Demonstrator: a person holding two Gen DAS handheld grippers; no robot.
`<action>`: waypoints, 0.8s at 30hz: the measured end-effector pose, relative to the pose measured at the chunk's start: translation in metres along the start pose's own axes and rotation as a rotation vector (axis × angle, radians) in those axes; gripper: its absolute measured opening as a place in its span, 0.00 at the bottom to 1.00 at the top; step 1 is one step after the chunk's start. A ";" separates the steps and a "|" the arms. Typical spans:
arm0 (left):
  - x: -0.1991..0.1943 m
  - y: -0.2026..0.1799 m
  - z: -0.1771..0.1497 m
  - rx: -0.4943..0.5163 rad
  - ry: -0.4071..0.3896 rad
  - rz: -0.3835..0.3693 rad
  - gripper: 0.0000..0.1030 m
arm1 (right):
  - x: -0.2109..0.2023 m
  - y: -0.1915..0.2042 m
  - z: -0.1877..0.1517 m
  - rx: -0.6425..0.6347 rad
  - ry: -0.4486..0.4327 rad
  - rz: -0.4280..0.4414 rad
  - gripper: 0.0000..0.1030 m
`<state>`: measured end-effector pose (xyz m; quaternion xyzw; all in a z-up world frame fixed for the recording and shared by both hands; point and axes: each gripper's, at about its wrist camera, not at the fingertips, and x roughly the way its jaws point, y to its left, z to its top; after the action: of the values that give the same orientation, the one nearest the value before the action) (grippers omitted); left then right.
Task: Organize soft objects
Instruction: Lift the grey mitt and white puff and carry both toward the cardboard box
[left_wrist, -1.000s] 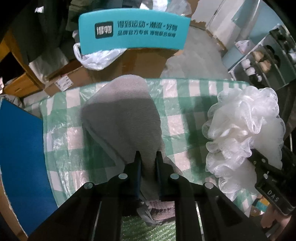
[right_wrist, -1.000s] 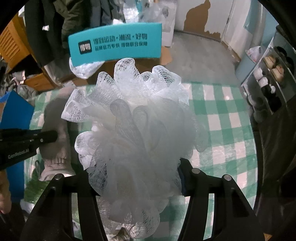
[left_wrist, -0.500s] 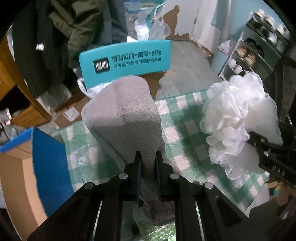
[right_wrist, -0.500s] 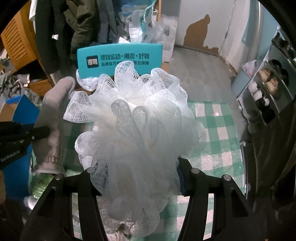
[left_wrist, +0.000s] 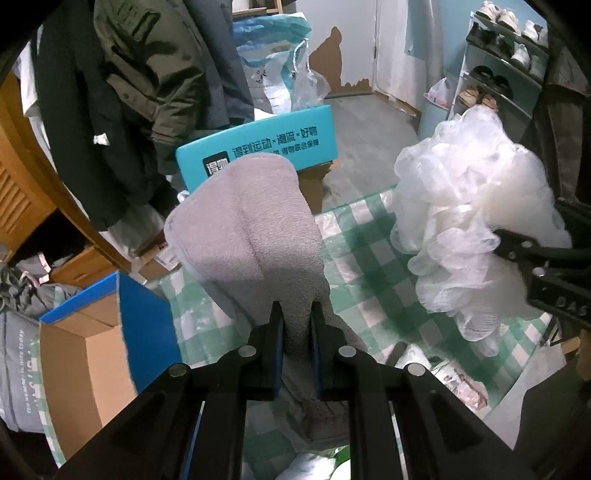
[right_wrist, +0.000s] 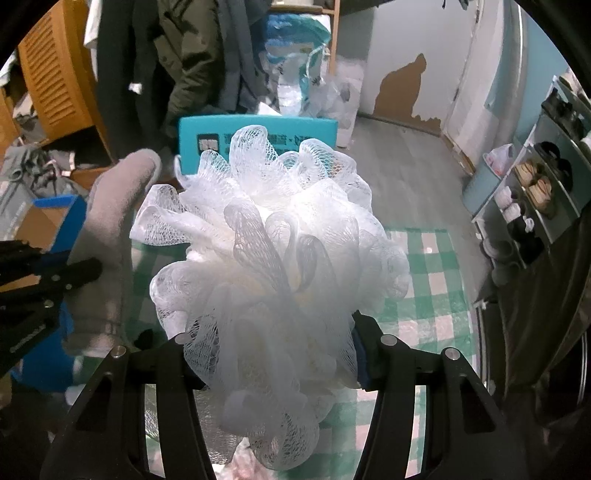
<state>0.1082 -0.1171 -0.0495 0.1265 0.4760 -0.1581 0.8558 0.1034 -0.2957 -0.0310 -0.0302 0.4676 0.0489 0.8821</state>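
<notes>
Left wrist view: the left tongs clench a grey sock (toe upward) above the green-checked worktop. Right wrist view: the right tongs squeeze a white mesh bath pouf, lifted above the worktop too.

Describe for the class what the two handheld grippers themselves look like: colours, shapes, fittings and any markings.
The left gripper is matte black plastic: two angular fingers widening into a forked frame, blue pads on the inner faces, round silver bolts at the joints. The right gripper has the same black frame, silver bolts and a blue pad. Its side carries pale lettering ending "DAS". No cables or sleeves show.
</notes>
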 end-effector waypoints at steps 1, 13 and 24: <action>-0.002 0.002 -0.001 -0.002 -0.003 0.005 0.12 | -0.003 0.002 0.000 -0.004 -0.005 0.002 0.53; -0.038 0.023 -0.018 -0.006 -0.047 0.044 0.12 | -0.026 0.029 0.000 -0.047 -0.043 0.037 0.52; -0.068 0.048 -0.036 -0.025 -0.083 0.068 0.12 | -0.039 0.057 0.008 -0.074 -0.076 0.080 0.52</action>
<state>0.0652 -0.0501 -0.0065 0.1253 0.4374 -0.1282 0.8812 0.0817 -0.2401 0.0053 -0.0422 0.4325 0.1023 0.8948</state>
